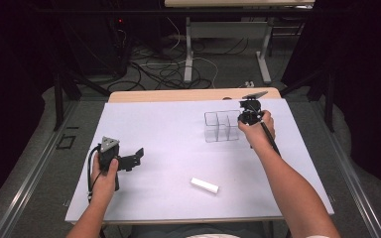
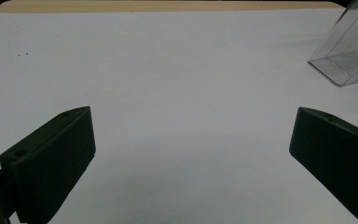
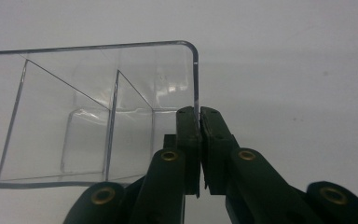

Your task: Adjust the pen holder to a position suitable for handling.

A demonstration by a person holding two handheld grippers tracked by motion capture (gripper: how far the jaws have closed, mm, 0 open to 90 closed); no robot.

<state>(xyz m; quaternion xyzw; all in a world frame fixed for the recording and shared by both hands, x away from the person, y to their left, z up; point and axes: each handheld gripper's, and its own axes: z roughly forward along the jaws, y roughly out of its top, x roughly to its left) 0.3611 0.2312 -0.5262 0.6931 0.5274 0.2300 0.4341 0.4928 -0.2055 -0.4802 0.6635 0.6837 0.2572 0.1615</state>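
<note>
place: lab recording room
signs: dark curtains (image 1: 10,59), loose floor cables (image 1: 168,69), metal frame rails (image 1: 59,94), white-covered table (image 1: 154,129)

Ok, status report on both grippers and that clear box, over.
Right gripper shut on clear divided box, jaws pinching its end wall. Left gripper open, nothing between jaws. White stick lies apart on the mat, not in the way.

A white block (image 1: 204,185) lies on the white table (image 1: 168,124), near its front edge.

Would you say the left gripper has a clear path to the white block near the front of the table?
Probably yes: the left gripper is open, and only bare table lies between it and the white block.
</note>
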